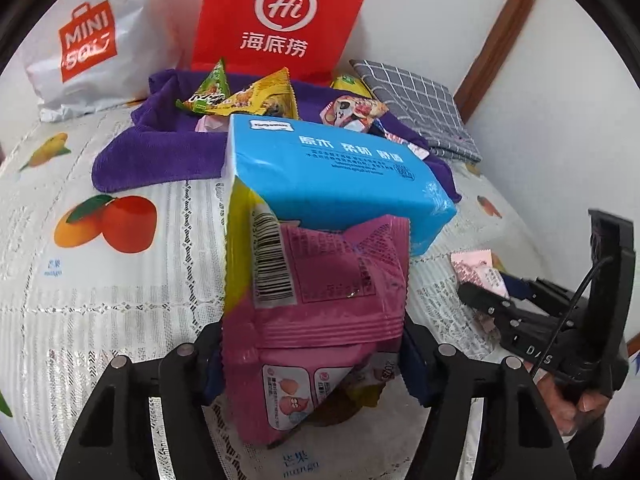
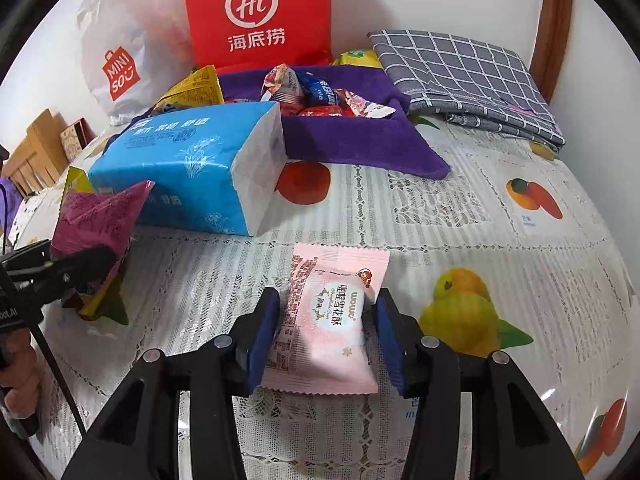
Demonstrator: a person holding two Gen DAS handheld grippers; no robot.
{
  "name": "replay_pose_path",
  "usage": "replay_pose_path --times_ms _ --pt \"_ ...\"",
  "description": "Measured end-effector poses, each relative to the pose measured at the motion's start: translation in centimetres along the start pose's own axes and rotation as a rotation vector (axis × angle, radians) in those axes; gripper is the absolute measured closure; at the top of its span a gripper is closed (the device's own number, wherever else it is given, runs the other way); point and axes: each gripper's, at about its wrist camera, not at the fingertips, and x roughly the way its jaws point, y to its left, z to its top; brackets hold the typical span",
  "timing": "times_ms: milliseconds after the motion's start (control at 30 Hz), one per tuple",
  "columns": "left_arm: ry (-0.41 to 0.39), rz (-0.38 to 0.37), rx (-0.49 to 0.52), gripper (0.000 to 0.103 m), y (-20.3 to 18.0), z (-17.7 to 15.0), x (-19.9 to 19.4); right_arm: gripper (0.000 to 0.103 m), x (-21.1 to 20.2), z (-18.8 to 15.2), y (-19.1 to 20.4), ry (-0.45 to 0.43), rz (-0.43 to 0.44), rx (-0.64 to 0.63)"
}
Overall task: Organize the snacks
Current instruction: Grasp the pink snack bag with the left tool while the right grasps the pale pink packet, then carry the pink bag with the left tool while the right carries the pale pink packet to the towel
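The left gripper [image 1: 312, 344] is clamped on a magenta snack packet [image 1: 328, 280], held just off the bench [image 2: 440, 216] near its left side; the slick wrapper could slide out if the grip loosens. The right gripper [image 2: 326, 332], partly open, straddles a pale pink snack packet [image 2: 332, 320] lying near the front; its pads look clear of the wrapper, so closing off-centre might pinch only a crimped edge. Behind, a blue tissue pack [image 2: 188, 168] crowds the purple cloth tray [image 2: 360, 140] of snacks. A fruit-print lace cover lies over the bench, with bags against a white wall
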Motion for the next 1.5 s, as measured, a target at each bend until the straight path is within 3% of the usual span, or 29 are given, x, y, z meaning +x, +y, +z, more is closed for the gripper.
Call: replay_pose_path --times_ms 400,533,767,900,1133,1500 --pt "-0.008 -0.016 -0.031 0.038 0.3 0.1 0.1 0.052 0.0 0.0 0.1 0.0 -0.001 -0.012" --pt "0.004 0.008 -0.001 0.038 -0.3 0.2 0.3 0.042 0.1 0.0 0.2 0.004 0.033 -0.016" --pt "0.008 -0.037 -0.023 0.038 0.2 0.3 0.4 0.042 0.1 0.0 0.4 0.005 0.022 -0.025" --pt "-0.004 -0.016 0.0 0.045 -0.4 0.0 0.2 0.042 0.1 0.0 0.4 0.004 0.025 -0.023" --pt "-0.104 -0.01 0.035 0.05 -0.8 0.1 -1.8 0.064 -0.2 0.1 -0.8 -0.011 0.012 0.041" --pt "-0.1 -0.1 0.008 0.05 -0.6 0.3 -3.1 0.069 -3.6 0.4 -0.8 -0.046 0.002 0.093"
